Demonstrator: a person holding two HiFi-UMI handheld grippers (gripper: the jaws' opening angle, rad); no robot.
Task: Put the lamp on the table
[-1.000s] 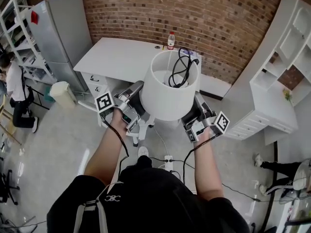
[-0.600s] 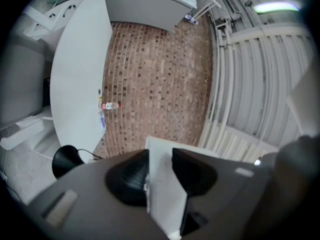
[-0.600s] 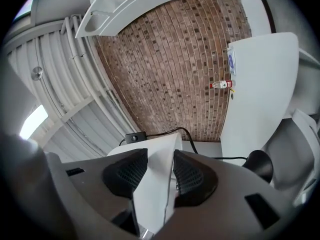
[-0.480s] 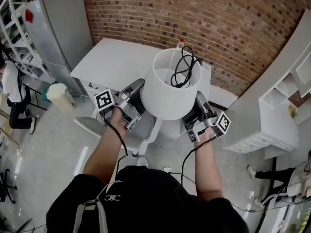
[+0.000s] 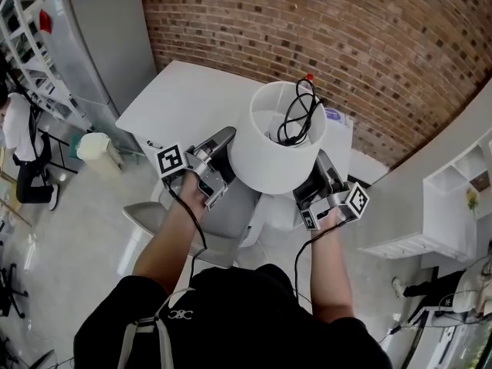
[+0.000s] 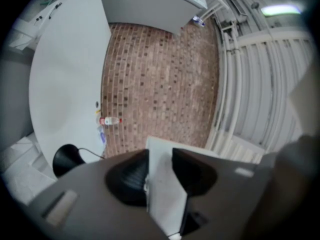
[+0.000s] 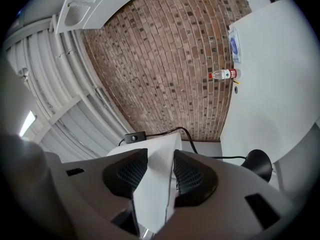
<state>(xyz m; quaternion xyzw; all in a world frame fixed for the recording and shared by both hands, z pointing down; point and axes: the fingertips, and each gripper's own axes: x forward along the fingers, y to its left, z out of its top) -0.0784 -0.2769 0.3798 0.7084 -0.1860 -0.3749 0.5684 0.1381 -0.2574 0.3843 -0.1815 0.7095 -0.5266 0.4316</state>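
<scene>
In the head view a lamp with a white drum shade (image 5: 269,156) hangs above the near edge of the white table (image 5: 184,98), its black cord (image 5: 298,118) coiled inside the shade. My left gripper (image 5: 224,149) is shut on the shade's left wall and my right gripper (image 5: 317,172) on its right wall. In the left gripper view the left gripper (image 6: 160,171) pinches the white shade wall (image 6: 165,194), with the black lamp base (image 6: 67,160) below. In the right gripper view the right gripper (image 7: 160,171) clamps the shade (image 7: 152,194), with the base (image 7: 259,164) and cord switch (image 7: 134,137) showing.
A red-capped bottle (image 5: 309,78) and a blue-printed sheet (image 5: 337,117) lie at the table's far side by the brick wall. A grey chair (image 5: 223,221) stands under my arms. A grey cabinet (image 5: 100,37), a bin (image 5: 96,146) and a person (image 5: 19,137) are at left, white shelving (image 5: 453,206) at right.
I have come closer to the table with the lamp held in both grippers. The shade has moved from above the floor and chair to above the table's near edge.
</scene>
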